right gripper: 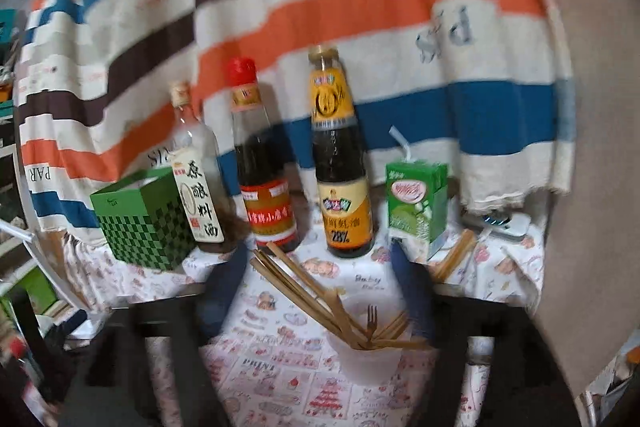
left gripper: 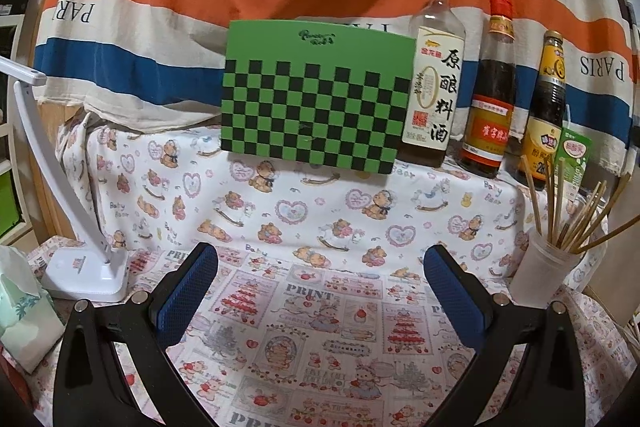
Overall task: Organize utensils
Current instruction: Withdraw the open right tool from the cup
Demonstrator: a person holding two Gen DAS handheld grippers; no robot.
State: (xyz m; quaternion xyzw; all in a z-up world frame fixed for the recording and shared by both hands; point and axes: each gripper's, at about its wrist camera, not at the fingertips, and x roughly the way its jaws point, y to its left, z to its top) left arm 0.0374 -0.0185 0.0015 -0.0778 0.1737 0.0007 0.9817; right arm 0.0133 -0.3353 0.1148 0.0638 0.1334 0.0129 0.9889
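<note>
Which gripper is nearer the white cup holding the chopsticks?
Right. The white cup sits just ahead between the open right gripper fingers; the left gripper has the cup off to its right.

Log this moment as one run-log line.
left gripper: open, empty, above cloth | right gripper: open, empty, over cup | chopsticks and fork in cup

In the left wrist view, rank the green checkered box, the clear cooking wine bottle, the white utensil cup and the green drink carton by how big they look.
1. green checkered box
2. clear cooking wine bottle
3. white utensil cup, though it stands nearer the camera, so this is unsure
4. green drink carton, partly hidden by the chopsticks
</note>
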